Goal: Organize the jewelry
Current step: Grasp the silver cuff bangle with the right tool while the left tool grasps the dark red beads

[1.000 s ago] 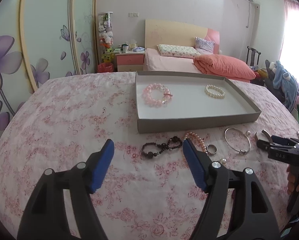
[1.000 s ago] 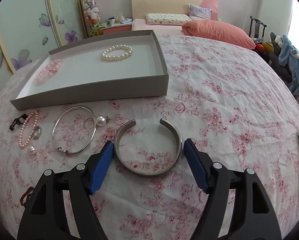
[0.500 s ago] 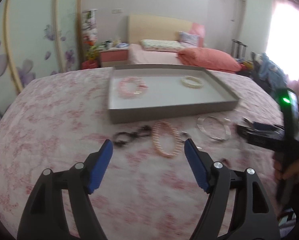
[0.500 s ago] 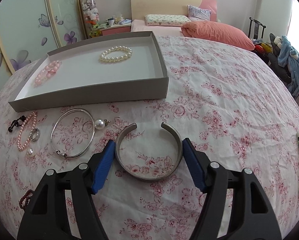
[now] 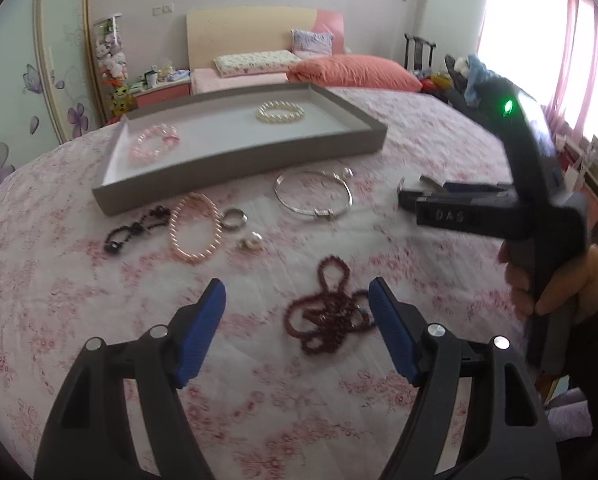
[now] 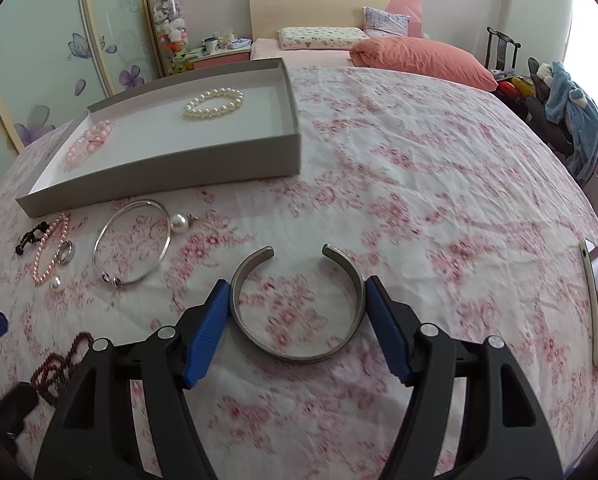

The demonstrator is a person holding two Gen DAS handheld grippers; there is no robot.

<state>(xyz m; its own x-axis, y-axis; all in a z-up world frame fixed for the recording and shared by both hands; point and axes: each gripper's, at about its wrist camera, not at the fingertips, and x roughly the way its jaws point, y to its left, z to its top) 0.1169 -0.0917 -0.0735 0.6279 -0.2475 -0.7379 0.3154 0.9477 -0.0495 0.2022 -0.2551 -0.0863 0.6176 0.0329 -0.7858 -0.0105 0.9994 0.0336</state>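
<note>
Blurring dark red beads [image 5: 331, 312] | cuff [image 6: 297, 304] ends clear

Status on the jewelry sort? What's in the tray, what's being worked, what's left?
Done: the pink bead bracelet and white pearl bracelet lie in the grey tray.
In hand: the right gripper pads touch the silver cuff, which is still on the cloth; the left gripper is open over the dark red beads.
Left: thin bangle, pink pearl strand, black bracelet, ring, loose pearl pieces.

Bright daylight from the blown-out window [image 5: 539, 40] – soft shadows, slight motion blur, fisheye-bent edges with dark corners
</note>
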